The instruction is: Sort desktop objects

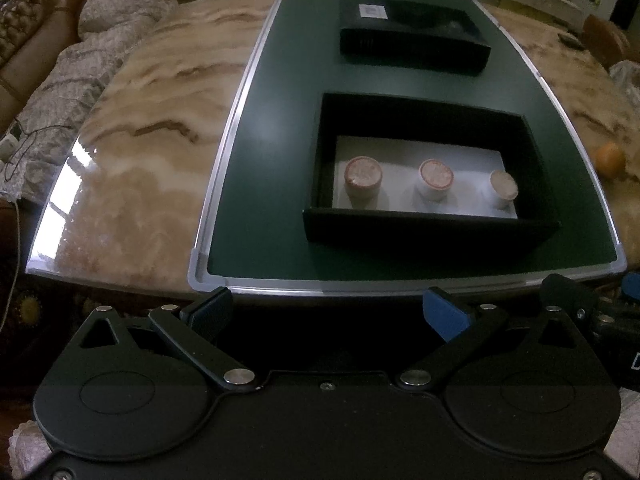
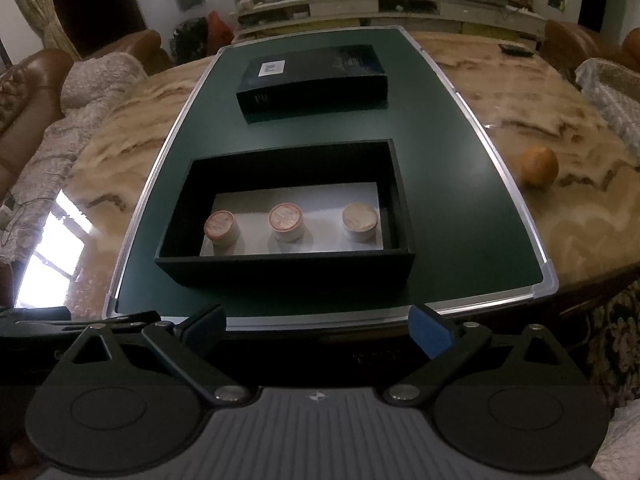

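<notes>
An open black box (image 1: pixel 424 236) (image 2: pixel 288 268) stands on a dark green board (image 1: pixel 272 160) (image 2: pixel 460 220). Inside it, on white lining, stand three small round white jars (image 1: pixel 363 178) (image 2: pixel 286 223) in a row, upright, two with red-printed tops. Behind the box lies its black lid (image 1: pixel 412 40) (image 2: pixel 316 80) with a white label. My left gripper (image 1: pixel 328 312) is open and empty, just short of the board's near edge. My right gripper (image 2: pixel 318 330) is open and empty, also short of the near edge.
The board lies on a marble table (image 1: pixel 152 140) (image 2: pixel 560 208). An orange (image 1: pixel 610 159) (image 2: pixel 539 167) sits on the table right of the board. Sofas with covers stand at the left and right. A low cabinet (image 2: pixel 380 4) stands at the back.
</notes>
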